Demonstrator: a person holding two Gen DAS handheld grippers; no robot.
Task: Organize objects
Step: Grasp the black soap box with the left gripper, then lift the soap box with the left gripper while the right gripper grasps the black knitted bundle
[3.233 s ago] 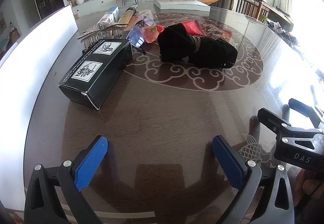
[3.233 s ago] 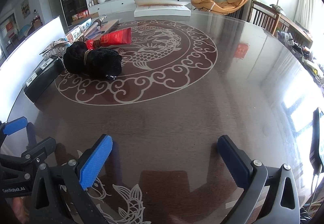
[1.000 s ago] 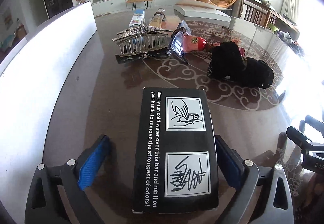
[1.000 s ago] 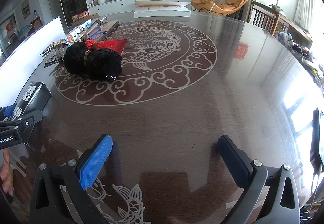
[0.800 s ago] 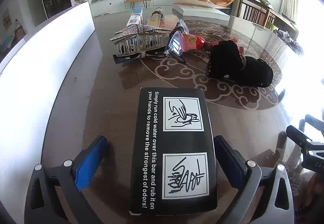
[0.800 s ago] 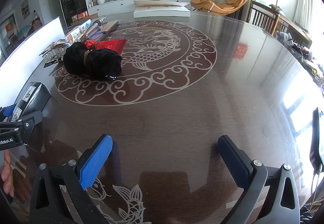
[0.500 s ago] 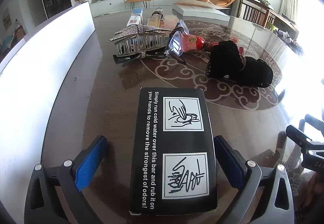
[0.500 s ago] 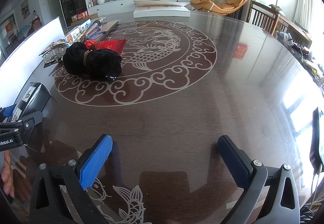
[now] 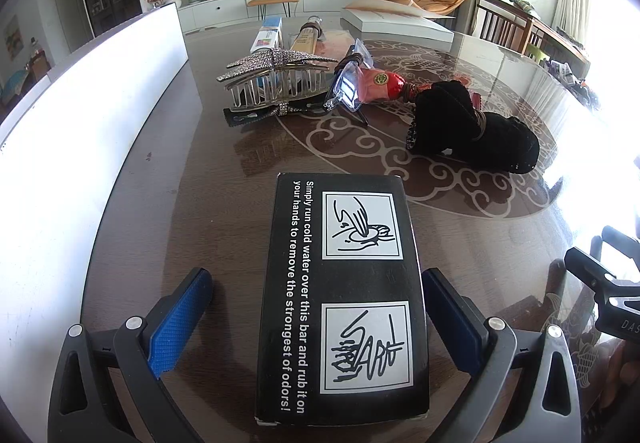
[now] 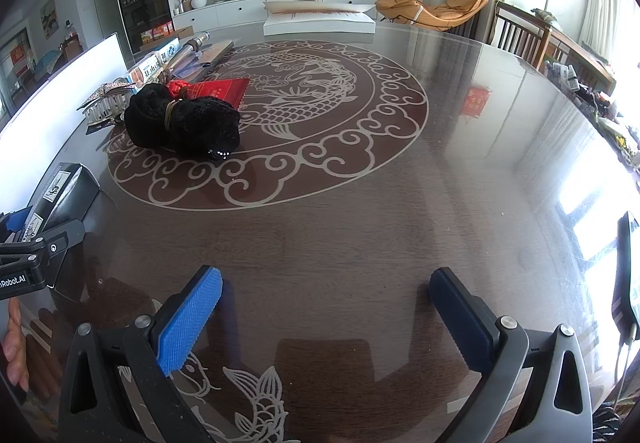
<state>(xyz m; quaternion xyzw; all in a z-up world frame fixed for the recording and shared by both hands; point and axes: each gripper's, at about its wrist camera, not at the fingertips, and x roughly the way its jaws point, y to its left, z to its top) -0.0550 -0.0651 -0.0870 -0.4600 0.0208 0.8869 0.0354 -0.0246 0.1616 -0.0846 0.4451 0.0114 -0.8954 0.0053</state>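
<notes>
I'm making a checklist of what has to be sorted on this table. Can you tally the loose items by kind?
Boxes: 2, the black box and the toothpaste box
Hair clips: 2, the rhinestone claw clip and the flat dark clip
Black fuzzy bundle: 1
Red packets: 2, and
Tube: 1
Total: 8

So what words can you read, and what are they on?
"Simply run cold water over this bar and rub it on your hands to remove the strongest of odors!": black box.
"Robot.AI": left gripper.
"DAS": right gripper.
Carton print: too blurred.
</notes>
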